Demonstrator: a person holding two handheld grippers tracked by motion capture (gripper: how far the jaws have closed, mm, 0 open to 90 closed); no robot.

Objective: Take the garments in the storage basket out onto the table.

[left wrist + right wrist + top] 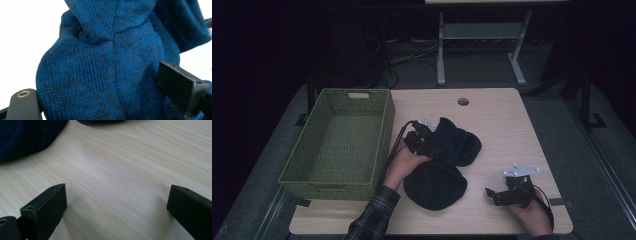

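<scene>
Blue knit cloth [443, 162], table [502, 125] ctr: left gripper [424, 145] jaws wide, cloth between. Right gripper [499, 195] near-right, jaws wide, empty. Green basket [382, 130] left.

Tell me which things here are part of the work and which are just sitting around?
Part of the work:
- blue knitted cloth, lying on the table
- left tool, open, jaws either side of the cloth
- green basket, nothing visible in it, beside the cloth

Just sitting around:
- right tool, open over bare table
- metal stand behind the table
</scene>
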